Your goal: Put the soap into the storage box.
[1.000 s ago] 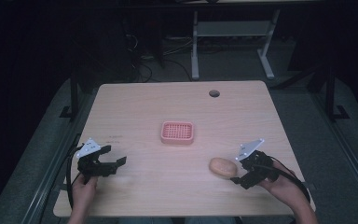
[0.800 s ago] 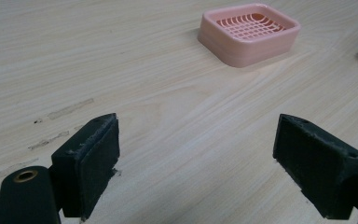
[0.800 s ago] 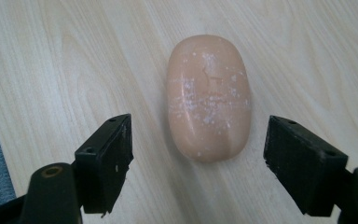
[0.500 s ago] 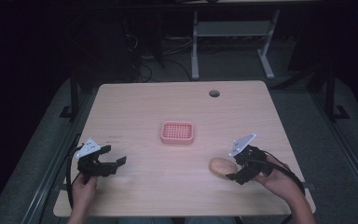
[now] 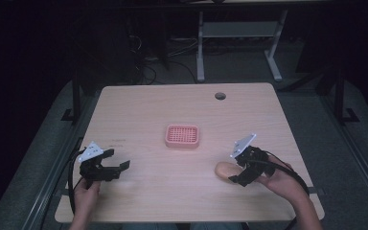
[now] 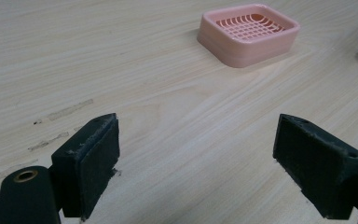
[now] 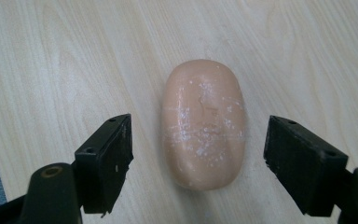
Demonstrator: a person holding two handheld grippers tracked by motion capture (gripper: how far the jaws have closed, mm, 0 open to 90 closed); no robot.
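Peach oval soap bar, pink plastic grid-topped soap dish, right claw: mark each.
Peach oval soap bar (image 7: 203,123): right gripper view, top face.
Pink plastic grid-topped soap dish (image 6: 250,28): left gripper view, grid centre.
Right claw (image 7: 198,163): right gripper view, midway between open jaws.

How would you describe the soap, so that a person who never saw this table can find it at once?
On the wooden table, look at the near right part, in front of the right gripper, whose open jaws stand on either side of it. The soap is a smooth peach oval lying flat, unlike the square pink dish with a grid at the centre.
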